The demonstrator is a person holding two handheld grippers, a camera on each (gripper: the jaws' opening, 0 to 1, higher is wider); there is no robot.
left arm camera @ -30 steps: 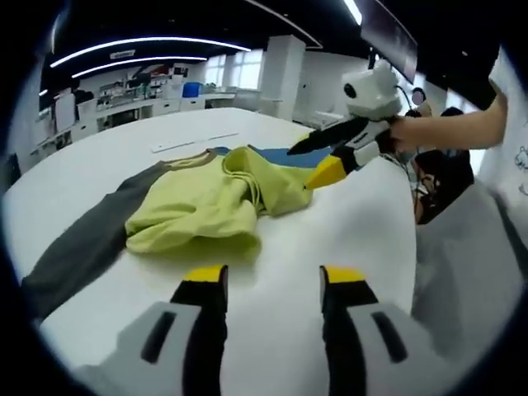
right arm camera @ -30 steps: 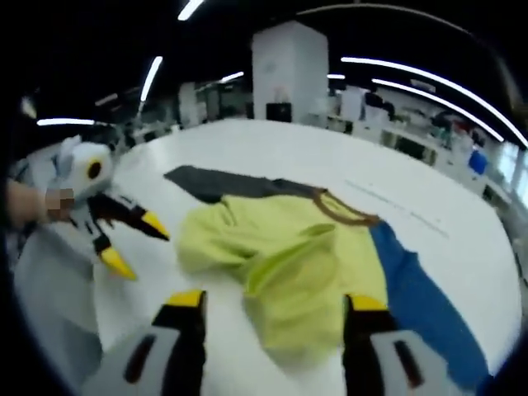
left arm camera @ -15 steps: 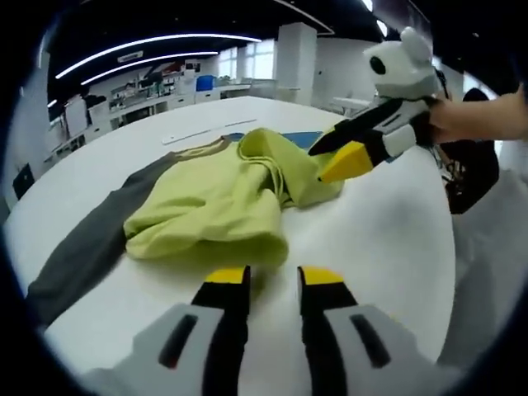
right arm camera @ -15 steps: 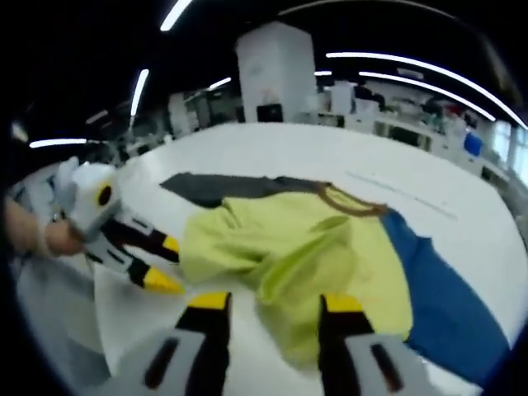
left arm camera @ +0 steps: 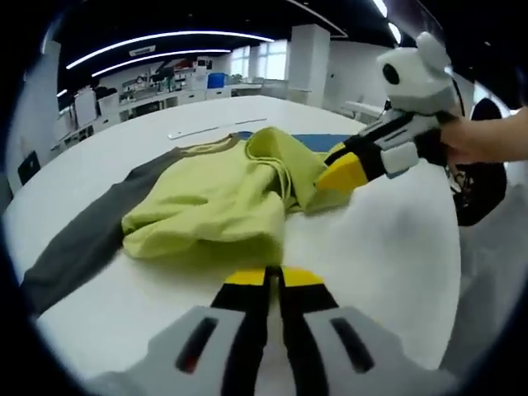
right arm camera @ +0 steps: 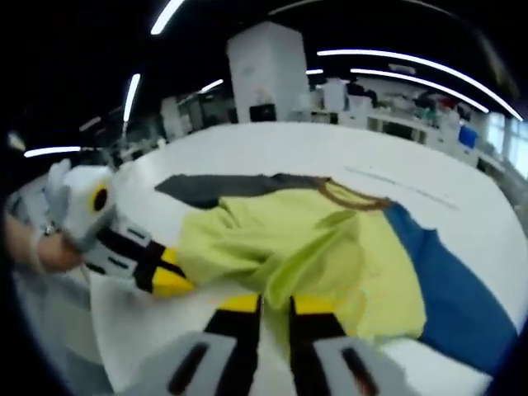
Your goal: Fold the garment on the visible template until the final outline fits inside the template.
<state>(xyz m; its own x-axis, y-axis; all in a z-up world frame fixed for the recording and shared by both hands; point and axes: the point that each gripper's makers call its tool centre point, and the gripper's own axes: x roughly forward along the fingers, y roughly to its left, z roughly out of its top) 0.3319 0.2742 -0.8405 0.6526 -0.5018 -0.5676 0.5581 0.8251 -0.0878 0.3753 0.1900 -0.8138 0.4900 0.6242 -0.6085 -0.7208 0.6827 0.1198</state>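
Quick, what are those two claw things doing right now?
Left gripper: shut at the garment's near edge.
Right gripper: shut at its edge.

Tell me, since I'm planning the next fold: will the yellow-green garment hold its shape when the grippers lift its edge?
Probably not. The garment lies bunched in soft ridges, so it looks floppy and would likely sag between the left gripper and right gripper. It seems thin and light, and may drag across the smooth white table.

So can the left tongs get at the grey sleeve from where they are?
Probably yes: the grey sleeve lies flat and uncovered on the white table, nothing between it and the left tongs.
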